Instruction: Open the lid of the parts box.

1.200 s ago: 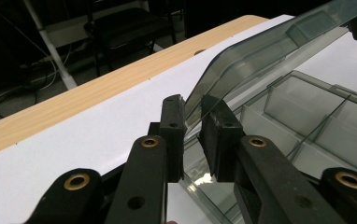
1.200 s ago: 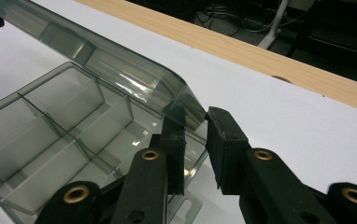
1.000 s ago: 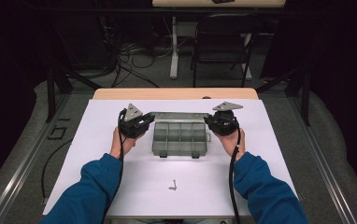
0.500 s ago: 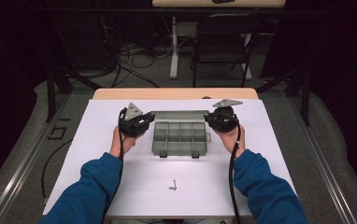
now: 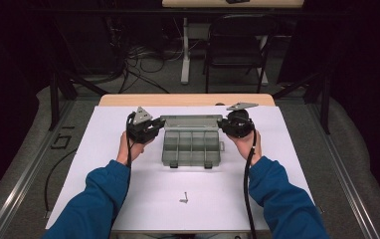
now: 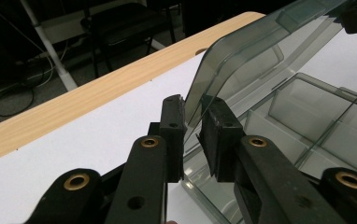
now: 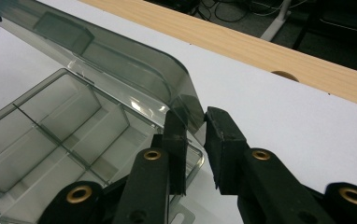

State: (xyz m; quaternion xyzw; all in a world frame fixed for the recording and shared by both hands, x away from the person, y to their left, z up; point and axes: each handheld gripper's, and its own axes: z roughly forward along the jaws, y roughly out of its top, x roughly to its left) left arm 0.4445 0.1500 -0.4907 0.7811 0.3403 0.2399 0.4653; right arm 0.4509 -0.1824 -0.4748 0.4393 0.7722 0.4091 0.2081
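Compartment box (image 5: 192, 147) sits open on the white desk (image 5: 277, 164), its raised lid (image 5: 192, 122) pinched at opposite ends by the left gripper (image 6: 193, 122) and right gripper (image 7: 196, 135).

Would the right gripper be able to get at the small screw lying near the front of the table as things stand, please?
Probably not yet: the right gripper holds the box lid; the screw lies unobstructed.

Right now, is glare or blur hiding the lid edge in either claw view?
Right gripper view: small glints on the lid, its corner sharp between the jaws. Left gripper view: lid edge clear, no glare. High view: room dark, the box evenly lit.
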